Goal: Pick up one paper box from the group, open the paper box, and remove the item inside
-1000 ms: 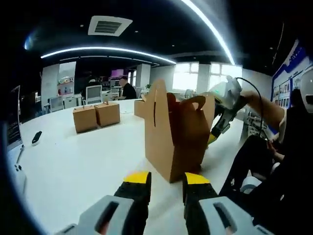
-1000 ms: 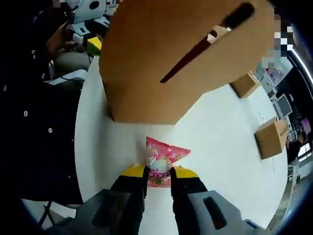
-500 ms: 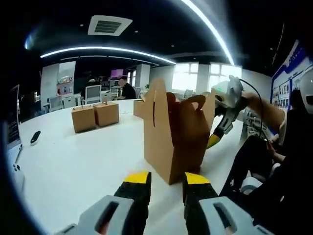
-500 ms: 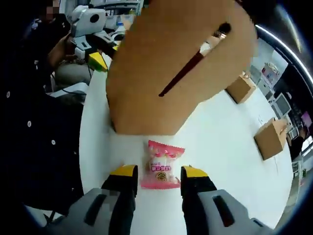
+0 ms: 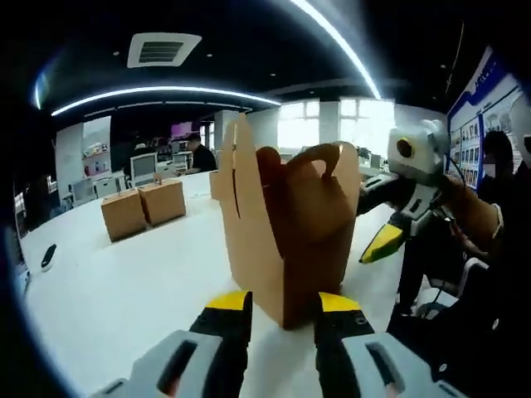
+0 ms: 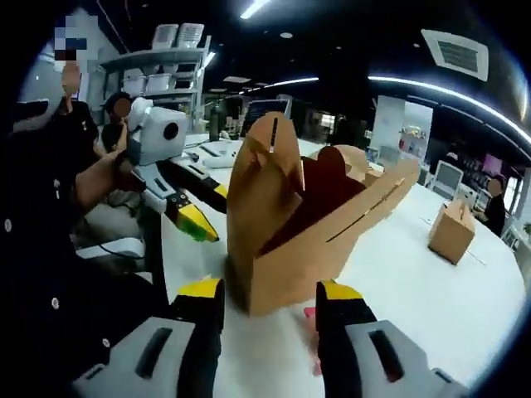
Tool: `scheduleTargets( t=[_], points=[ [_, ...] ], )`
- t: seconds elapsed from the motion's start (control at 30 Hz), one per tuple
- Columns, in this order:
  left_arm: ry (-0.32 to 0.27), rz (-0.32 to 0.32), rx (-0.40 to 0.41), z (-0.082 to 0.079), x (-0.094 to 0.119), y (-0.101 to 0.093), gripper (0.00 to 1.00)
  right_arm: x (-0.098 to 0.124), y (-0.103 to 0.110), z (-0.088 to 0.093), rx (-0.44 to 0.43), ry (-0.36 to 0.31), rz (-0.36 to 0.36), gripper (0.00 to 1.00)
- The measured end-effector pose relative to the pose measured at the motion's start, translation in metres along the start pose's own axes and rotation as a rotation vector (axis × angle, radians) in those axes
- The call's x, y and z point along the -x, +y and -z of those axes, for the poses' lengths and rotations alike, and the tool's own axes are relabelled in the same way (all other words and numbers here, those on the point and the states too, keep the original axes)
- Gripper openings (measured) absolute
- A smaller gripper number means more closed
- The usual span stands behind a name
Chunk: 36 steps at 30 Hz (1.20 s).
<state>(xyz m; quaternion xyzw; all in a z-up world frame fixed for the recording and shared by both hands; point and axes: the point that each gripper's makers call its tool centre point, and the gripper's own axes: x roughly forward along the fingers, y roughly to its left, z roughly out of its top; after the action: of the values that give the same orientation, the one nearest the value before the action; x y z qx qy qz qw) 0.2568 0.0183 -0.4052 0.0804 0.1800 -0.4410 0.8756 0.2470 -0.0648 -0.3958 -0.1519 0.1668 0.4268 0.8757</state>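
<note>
white round office table [image 5: 108, 290] carries an open brown paper box [image 5: 286, 232] at 12 o'clock; left gripper [image 5: 282, 305] and right gripper [image 6: 270, 294] both spread, empty.

Straight ahead of both our grippers the open paper box [image 5: 286, 228] stood on the white table [image 5: 108, 290], blocking the forward path. Bare tabletop lay free to the left of our left gripper [image 5: 280, 303], with two closed boxes [image 5: 141, 209] well beyond. Past our right gripper [image 6: 270, 292], open table stretched rightward toward another box [image 6: 454, 232].
</note>
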Motion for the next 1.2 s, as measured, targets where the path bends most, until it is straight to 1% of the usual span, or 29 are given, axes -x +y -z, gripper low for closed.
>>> scheduleTargets(
  t=[0.07,0.1,0.13,0.23,0.43,0.57,0.6,0.67,0.77,0.8,0.87,0.93,0.97,1.0,1.1,1.13,1.2],
  points=[
    [0.0,0.003,-0.007,0.0,-0.005,-0.001,0.29,-0.009,0.0,-0.001,-0.02,-0.02,0.018,0.44],
    [0.005,0.017,0.001,0.0,-0.007,-0.004,0.29,-0.011,-0.003,-0.002,-0.021,-0.026,0.035,0.42],
    [0.004,0.017,0.001,0.0,-0.008,-0.004,0.29,-0.012,-0.007,-0.003,-0.019,-0.027,0.048,0.39],
    [0.001,0.016,0.002,-0.002,-0.011,-0.004,0.29,-0.015,-0.017,-0.007,-0.011,-0.031,0.087,0.35],
    [-0.01,-0.015,0.006,-0.01,-0.021,0.011,0.29,-0.022,-0.028,-0.014,0.03,-0.017,0.093,0.33],
    [-0.012,-0.052,-0.018,-0.02,-0.032,0.027,0.29,-0.03,-0.047,-0.027,0.056,-0.022,0.094,0.33],
    [-0.012,-0.055,-0.018,-0.021,-0.033,0.028,0.29,-0.03,-0.049,-0.028,0.056,-0.024,0.093,0.33],
    [-0.023,-0.078,-0.027,-0.031,-0.039,0.04,0.29,-0.039,-0.067,-0.036,0.051,-0.032,0.089,0.33],
    [-0.049,-0.112,-0.033,-0.044,-0.047,0.056,0.29,-0.048,-0.08,-0.037,0.054,-0.026,0.081,0.34],
    [-0.069,-0.135,-0.039,-0.05,-0.052,0.065,0.28,-0.056,-0.089,-0.036,0.059,-0.022,0.081,0.34],
    [-0.081,-0.155,-0.043,-0.055,-0.059,0.077,0.25,-0.066,-0.102,-0.033,0.061,-0.002,0.08,0.34],
    [-0.082,-0.159,-0.041,-0.056,-0.064,0.081,0.25,-0.071,-0.108,-0.032,0.052,0.0,0.081,0.34],
    [-0.072,-0.17,-0.049,-0.055,-0.072,0.087,0.25,-0.08,-0.117,-0.029,0.039,0.015,0.08,0.34],
    [-0.06,-0.173,-0.048,-0.052,-0.076,0.091,0.26,-0.083,-0.121,-0.027,0.038,0.016,0.079,0.34],
    [-0.04,-0.188,-0.039,-0.047,-0.087,0.102,0.26,-0.092,-0.127,-0.026,0.025,0.023,0.074,0.34],
    [-0.033,-0.191,-0.023,-0.044,-0.09,0.106,0.26,-0.093,-0.128,-0.027,0.021,0.025,0.076,0.34],
    [-0.023,-0.189,-0.011,-0.041,-0.095,0.11,0.27,-0.096,-0.13,-0.027,0.037,0.032,0.086,0.34]
  ],
)
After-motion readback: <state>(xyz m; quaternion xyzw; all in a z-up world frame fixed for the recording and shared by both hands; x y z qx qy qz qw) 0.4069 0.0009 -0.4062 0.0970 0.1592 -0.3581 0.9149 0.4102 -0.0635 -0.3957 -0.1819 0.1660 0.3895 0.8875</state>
